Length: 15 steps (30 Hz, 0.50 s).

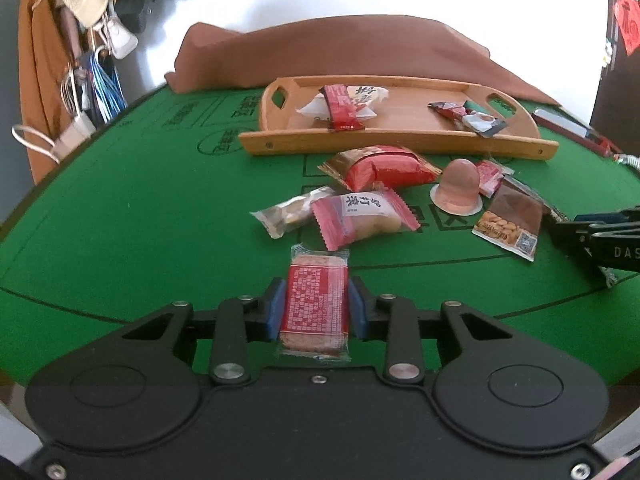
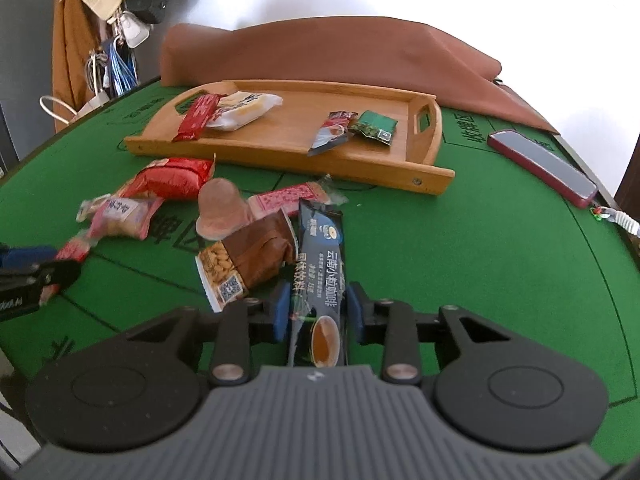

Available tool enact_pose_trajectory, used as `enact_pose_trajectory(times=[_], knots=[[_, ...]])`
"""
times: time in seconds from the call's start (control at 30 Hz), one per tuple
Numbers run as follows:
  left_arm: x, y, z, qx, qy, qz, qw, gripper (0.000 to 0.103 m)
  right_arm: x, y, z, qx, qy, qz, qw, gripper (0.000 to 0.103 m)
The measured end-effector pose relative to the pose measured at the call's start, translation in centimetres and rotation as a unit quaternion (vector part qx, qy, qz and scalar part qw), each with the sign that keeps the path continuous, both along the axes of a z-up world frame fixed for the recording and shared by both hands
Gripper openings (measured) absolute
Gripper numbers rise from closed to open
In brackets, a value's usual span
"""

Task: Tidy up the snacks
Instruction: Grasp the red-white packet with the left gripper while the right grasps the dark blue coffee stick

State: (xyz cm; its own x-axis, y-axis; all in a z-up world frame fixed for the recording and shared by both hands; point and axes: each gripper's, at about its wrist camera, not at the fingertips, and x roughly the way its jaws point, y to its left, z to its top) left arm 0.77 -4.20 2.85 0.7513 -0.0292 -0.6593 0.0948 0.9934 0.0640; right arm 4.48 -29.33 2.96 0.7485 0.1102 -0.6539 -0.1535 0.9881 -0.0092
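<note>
1. Left gripper point(image 1: 316, 308), black plastic with blue pads: jaws narrow, pads pressing both long sides of a flat rectangular biscuit bar in a clear wrapper with a red-and-white patterned label point(image 1: 314, 306). It sits low centre of the left wrist frame, over the green felt table point(image 1: 120, 220).
2. Right gripper point(image 2: 318, 312), same build: jaws narrow, closed on the near end of a long, dark, glossy coffee sachet point(image 2: 322, 264) printed with a cup. The far end of the sachet points toward frame centre, beside the snack pile.
3. Loose pile, mid-frame in the left wrist view:
   - puffy, crinkly red-and-gold foil pack point(image 1: 380, 168)
   - pink serrated-edge pastry pack with a white label point(image 1: 364, 214)
   - small clear wrapped snack point(image 1: 288, 212), touching the pink pack's left side
   - pink dome-shaped jelly cup point(image 1: 458, 190), standing upside down on its flat rim
   - brown nut packet with a peanut picture and QR code point(image 1: 508, 220), right of the cup
4. Light wooden tray with cut-out handles point(image 1: 400, 138), upper centre, behind the pile. Inside:
   - left: slim red bar point(image 1: 340, 106) lying across a white pastry pack point(image 1: 360, 98)
   - right: small dark sachets point(image 1: 468, 118), crumpled
   - green foil square point(image 2: 374, 126), seen in the right wrist view only
5. Red-cased phone point(image 2: 544, 166), flat on the felt at right of the right wrist frame.
6. Brown cloth point(image 1: 340, 52), draped behind the tray.
</note>
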Motion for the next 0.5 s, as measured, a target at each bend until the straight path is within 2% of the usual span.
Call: enact_pose_trajectory(times=[0.1,0.13,0.17,0.3,0.4,0.43,0.47,0.5], knots=[[0.0,-0.2,-0.1,0.006,-0.005,0.001,1.0000,0.033,0.1,0.1,-0.1,-0.009,-0.006,-0.009,1.000,0.045],[0.0,-0.3,-0.2,0.009,-0.007,0.000,0.9999,0.033,0.3,0.0,-0.2,-0.009,-0.005,-0.012,1.000,0.053],[-0.1,-0.3,-0.2,0.012,-0.009,-0.001,0.9999,0.033,0.4,0.0,-0.2,-0.008,-0.006,-0.013,1.000,0.055],[-0.1,-0.3,-0.3,0.014,-0.011,-0.002,0.9998,0.035,1.1,0.5,-0.4,-0.023,-0.012,-0.010,1.000,0.056],[-0.1,0.0,-0.3,0.003,-0.010,0.001,0.9999,0.034,1.7,0.7,-0.5,-0.021,-0.013,-0.008,1.000,0.056],[-0.1,0.2,-0.3,-0.002,-0.009,0.001,1.0000,0.033,1.9,0.7,-0.5,-0.020,-0.013,-0.009,1.000,0.055],[-0.1,0.2,-0.2,-0.008,-0.005,0.003,1.0000,0.032,1.9,0.8,-0.6,-0.020,-0.014,-0.010,1.000,0.045],[-0.1,0.3,-0.1,-0.011,-0.002,0.007,0.9999,0.031,2.0,0.9,-0.6,-0.019,-0.014,-0.008,1.000,0.041]])
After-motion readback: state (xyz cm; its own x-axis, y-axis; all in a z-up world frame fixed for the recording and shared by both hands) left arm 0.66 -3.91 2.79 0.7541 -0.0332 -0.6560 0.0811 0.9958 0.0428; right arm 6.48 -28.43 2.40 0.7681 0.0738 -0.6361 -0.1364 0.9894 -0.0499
